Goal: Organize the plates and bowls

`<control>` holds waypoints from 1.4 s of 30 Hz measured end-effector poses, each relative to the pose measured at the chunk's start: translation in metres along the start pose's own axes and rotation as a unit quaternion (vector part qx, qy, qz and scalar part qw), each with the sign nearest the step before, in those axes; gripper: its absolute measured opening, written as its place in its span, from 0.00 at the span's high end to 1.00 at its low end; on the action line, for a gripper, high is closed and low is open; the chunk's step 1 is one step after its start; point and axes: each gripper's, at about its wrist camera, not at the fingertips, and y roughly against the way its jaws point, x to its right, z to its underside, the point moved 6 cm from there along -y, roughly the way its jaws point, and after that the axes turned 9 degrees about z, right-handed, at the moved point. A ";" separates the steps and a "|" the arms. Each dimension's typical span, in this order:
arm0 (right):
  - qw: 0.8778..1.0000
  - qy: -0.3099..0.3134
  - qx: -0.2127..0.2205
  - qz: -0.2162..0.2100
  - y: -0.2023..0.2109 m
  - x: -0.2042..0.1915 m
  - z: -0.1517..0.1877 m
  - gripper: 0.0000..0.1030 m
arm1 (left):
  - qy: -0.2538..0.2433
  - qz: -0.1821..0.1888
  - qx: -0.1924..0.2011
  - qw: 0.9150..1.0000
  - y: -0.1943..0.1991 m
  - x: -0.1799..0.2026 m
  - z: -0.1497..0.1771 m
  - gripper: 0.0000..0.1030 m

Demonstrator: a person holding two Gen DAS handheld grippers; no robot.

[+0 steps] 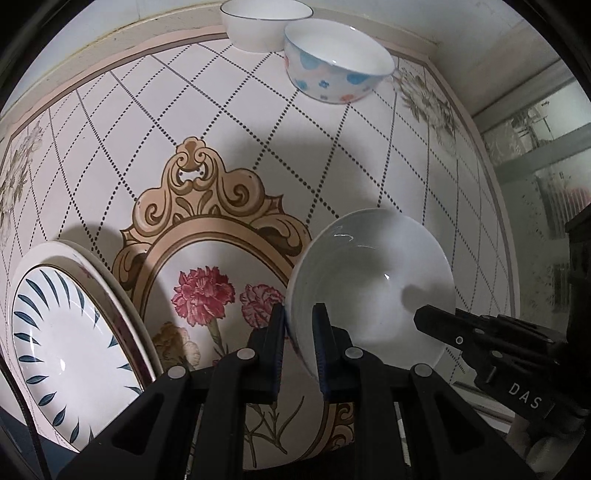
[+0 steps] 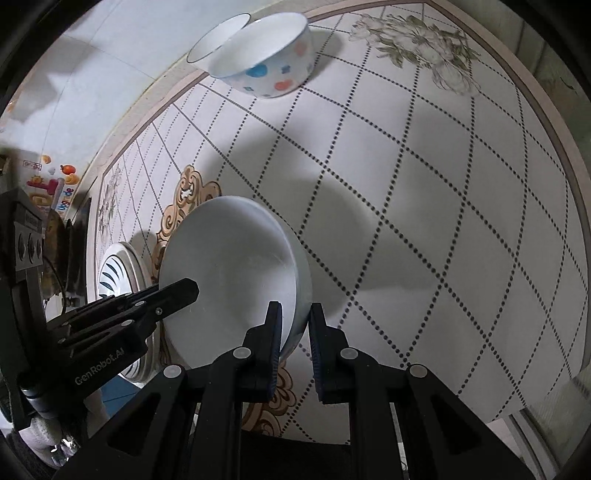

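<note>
Both tools grip one pale grey bowl [image 1: 369,291], tilted above the floral tabletop [image 1: 258,147]: the left hand-held gripper [image 1: 300,325] clamps its near rim, the right hand-held gripper [image 2: 295,325] clamps the opposite rim. Left of the grey bowl lie stacked leaf-patterned plates [image 1: 70,339]; far behind it stand a dotted bowl [image 1: 332,66] touching a plain white bowl [image 1: 258,22]

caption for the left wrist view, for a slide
Both grippers pinch a white bowl's rim above a floral tabletop.
</note>
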 end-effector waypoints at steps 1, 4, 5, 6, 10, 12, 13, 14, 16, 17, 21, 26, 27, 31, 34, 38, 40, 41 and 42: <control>1.000 0.000 0.000 0.001 -0.001 0.000 0.000 0.84 | 0.000 -0.001 -0.002 1.000 -0.002 0.000 0.001 0.88; 1.000 0.000 -0.005 0.003 -0.005 0.001 0.002 0.84 | -0.001 -0.008 -0.008 1.000 -0.007 0.000 0.003 0.88; 1.000 0.000 -0.007 0.003 -0.006 0.002 0.003 0.84 | -0.001 -0.010 -0.009 1.000 -0.008 0.000 0.004 0.88; 1.000 0.000 -0.008 0.003 -0.007 0.002 0.002 0.84 | -0.002 -0.012 -0.010 1.000 -0.009 0.000 0.005 0.88; 1.000 0.004 -0.012 0.005 -0.009 0.001 0.003 0.84 | -0.010 -0.020 -0.008 1.000 -0.011 0.002 0.005 0.88; 1.000 0.005 -0.016 0.006 -0.010 0.001 0.003 0.84 | -0.010 -0.022 -0.009 1.000 -0.011 0.002 0.005 0.88; 1.000 0.006 -0.018 0.007 -0.010 0.001 0.003 0.84 | -0.010 -0.023 -0.011 1.000 -0.012 0.003 0.005 0.88; 1.000 0.007 -0.020 0.008 -0.011 0.001 0.003 0.84 | -0.009 -0.024 -0.012 1.000 -0.013 0.004 0.005 0.88; 1.000 0.009 -0.025 0.007 -0.011 0.001 0.002 0.84 | -0.006 -0.025 -0.017 1.000 -0.012 0.005 0.005 0.88; 0.999 0.010 -0.031 0.007 -0.011 0.002 0.001 0.84 | -0.007 -0.026 -0.014 1.000 -0.008 0.005 0.005 0.88; 0.999 0.012 -0.037 0.001 0.001 0.005 -0.004 0.84 | -0.012 -0.029 0.008 0.999 0.021 0.009 -0.002 0.88; 1.000 0.000 -0.025 -0.012 0.032 0.017 -0.029 0.81 | 0.003 -0.010 0.052 0.999 0.067 0.014 -0.035 0.74; 1.000 -0.006 -0.020 -0.018 0.038 0.019 -0.038 0.75 | 0.012 0.000 0.062 0.998 0.074 0.014 -0.047 0.74; 0.999 -0.025 0.016 -0.041 0.052 0.023 -0.089 0.44 | 0.051 0.022 0.095 0.994 0.083 0.005 -0.106 0.70; 0.997 -0.038 0.041 -0.047 0.050 0.024 -0.134 0.44 | 0.083 0.035 0.094 0.992 0.065 -0.004 -0.152 0.68; 0.996 -0.056 0.051 -0.056 0.030 0.022 -0.191 0.44 | 0.107 0.047 0.080 0.990 0.031 -0.017 -0.196 0.68; 0.996 -0.058 0.049 -0.049 0.016 0.021 -0.214 0.44 | 0.111 0.043 0.072 0.990 0.015 -0.020 -0.207 0.68; 0.996 -0.059 0.048 -0.049 0.011 0.020 -0.222 0.44 | 0.111 0.043 0.067 0.991 0.008 -0.021 -0.212 0.68; 0.996 -0.060 0.046 -0.047 0.002 0.018 -0.231 0.44 | 0.110 0.042 0.060 0.991 -0.001 -0.022 -0.216 0.68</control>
